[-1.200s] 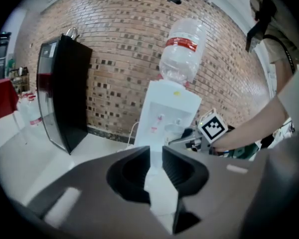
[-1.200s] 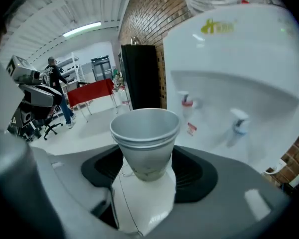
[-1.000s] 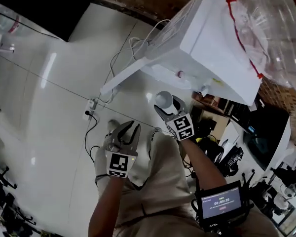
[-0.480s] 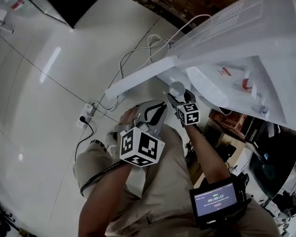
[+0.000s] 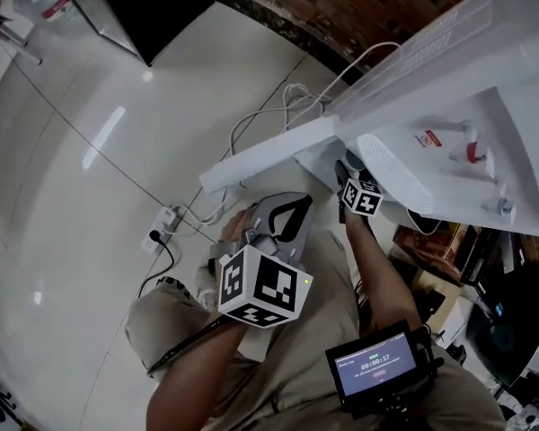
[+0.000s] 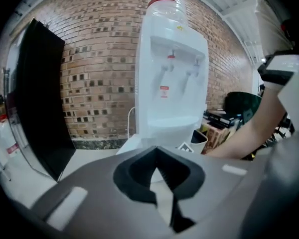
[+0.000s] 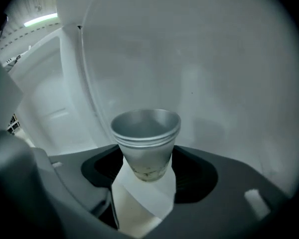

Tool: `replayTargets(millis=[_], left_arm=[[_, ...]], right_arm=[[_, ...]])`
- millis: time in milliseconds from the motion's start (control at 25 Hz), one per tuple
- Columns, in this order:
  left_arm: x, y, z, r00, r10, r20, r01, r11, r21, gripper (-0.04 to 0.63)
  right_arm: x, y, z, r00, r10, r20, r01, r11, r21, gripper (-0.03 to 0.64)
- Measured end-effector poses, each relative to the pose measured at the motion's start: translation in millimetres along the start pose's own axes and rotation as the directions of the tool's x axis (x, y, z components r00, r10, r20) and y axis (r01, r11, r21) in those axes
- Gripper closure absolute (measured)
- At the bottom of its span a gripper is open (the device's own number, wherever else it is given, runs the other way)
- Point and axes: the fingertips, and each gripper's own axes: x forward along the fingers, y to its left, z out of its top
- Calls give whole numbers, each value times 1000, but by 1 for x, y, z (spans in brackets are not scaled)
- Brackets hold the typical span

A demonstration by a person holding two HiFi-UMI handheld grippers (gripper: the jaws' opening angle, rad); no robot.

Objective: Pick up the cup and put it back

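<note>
Right claw (image 7: 145,177) grasps cup (image 7: 145,133) upright, close under water dispenser (image 6: 170,68), probably to set it back. Left claw (image 6: 157,153) clenched, empty, idle.

From the head, steeply down onto the floor (image 5: 90,151). From the left claw (image 5: 287,209), toward the water dispenser (image 5: 449,88), farther off. From the right claw (image 5: 349,165), close against it. Shared in all: the dispenser.

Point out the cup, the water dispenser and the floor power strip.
cup (image 7: 146,148), right gripper view, its side wall.
water dispenser (image 6: 177,106), left gripper view, its white front panel.
power strip (image 5: 165,219), head view, its white body.
</note>
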Motion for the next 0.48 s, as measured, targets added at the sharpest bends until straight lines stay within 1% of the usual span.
replayTargets(millis=[120,240,360,480], left_arm=[[6,-6,5,1000,0,-4,0,1000,24,588],[13,-9,10,1000,-12,-2,12,999,44,588],[17,-12,10,1000,-25,-9,26,999,46,588],[18,-14,9,999,-32,-18,33,998,52,588]], right_arm=[[23,-13,-6,1000,-7,-10,8,999,43,310],[44,-29,-4,999,-43,-12,44,996,81,310],[51,-36,2,996,-84,-2,83,992,98,310],[58,-45,-3,993,-116,-13,116,987,114,310]])
